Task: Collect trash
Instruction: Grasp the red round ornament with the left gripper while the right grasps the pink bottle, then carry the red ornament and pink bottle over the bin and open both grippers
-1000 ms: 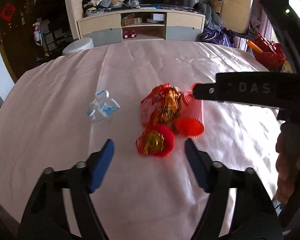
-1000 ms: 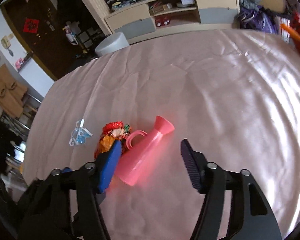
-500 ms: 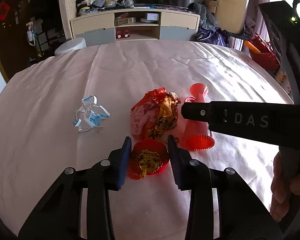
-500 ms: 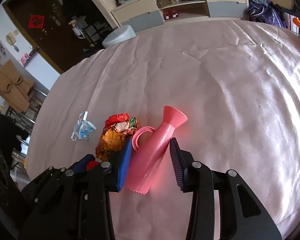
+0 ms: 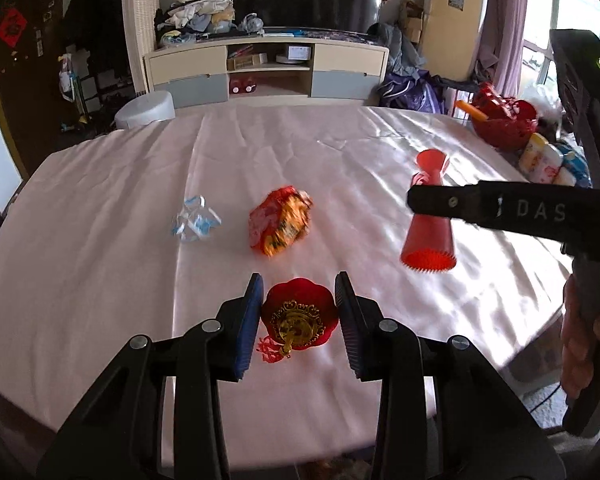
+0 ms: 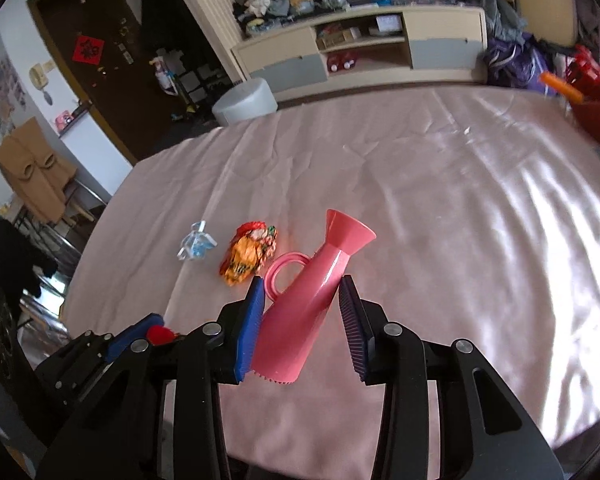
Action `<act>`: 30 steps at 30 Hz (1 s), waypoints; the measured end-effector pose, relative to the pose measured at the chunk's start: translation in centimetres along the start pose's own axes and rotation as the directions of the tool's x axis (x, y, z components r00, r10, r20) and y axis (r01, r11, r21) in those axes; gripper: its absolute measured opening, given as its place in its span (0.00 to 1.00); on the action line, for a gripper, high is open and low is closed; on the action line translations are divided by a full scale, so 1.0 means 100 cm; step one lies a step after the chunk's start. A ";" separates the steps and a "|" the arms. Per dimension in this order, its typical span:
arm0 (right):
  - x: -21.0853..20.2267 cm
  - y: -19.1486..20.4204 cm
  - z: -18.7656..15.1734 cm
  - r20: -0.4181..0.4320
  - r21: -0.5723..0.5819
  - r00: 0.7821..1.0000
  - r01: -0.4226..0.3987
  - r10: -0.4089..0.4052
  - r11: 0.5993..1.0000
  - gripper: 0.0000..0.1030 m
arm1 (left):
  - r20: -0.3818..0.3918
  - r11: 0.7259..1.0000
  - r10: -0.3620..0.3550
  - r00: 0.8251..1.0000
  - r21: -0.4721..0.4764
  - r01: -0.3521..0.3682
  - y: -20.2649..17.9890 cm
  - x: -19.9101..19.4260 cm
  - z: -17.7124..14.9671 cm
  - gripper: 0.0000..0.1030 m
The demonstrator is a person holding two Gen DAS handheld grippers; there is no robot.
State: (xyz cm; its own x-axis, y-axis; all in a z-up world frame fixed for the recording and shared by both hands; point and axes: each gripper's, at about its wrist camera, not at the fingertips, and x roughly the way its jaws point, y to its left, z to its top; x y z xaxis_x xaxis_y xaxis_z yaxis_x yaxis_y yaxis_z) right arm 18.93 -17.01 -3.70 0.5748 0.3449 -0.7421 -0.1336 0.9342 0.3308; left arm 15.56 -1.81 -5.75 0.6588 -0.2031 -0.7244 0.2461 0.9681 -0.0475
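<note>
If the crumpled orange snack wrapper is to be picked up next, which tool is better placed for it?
Neither is free: the left tool is shut on the red ornament and the right tool on the pink vase. Once emptied, probably the left; the orange wrapper lies almost straight ahead of it.

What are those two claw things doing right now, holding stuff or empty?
Left gripper: shut on the red lantern ornament, lifted off the table.
Right gripper: shut on the pink funnel-topped plastic container.

red-gold ornament (image 5: 299, 319) | crumpled orange wrapper (image 5: 281, 221) | clear-blue wrapper (image 5: 194, 224) | pink vase (image 6: 308, 308) tilted
</note>
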 end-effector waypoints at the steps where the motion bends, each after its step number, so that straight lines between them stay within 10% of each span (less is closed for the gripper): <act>1: -0.008 0.000 -0.003 0.007 -0.006 1.000 0.005 -0.005 1.000 0.38 | -0.001 1.000 -0.003 1.000 0.000 0.003 -0.002 -0.007 -0.005 0.34; 15: -0.080 -0.019 -0.105 0.026 -0.055 0.995 0.094 -0.092 0.994 0.38 | -0.023 0.998 -0.061 0.998 -0.008 0.061 -0.043 -0.082 -0.100 0.34; 30: -0.061 -0.024 -0.201 -0.084 -0.052 0.989 0.121 -0.125 0.991 0.38 | -0.149 0.994 -0.110 0.983 -0.013 0.109 -0.066 -0.079 -0.188 0.34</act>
State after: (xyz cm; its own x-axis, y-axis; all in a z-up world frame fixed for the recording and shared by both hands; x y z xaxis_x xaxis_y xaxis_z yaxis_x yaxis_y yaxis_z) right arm -0.52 -19.53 -11.67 0.5171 0.2319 -0.8239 -0.1047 0.9725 0.2080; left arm -4.59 -3.80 -12.67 0.5149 -0.2838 -0.8089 0.3068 0.9421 -0.1353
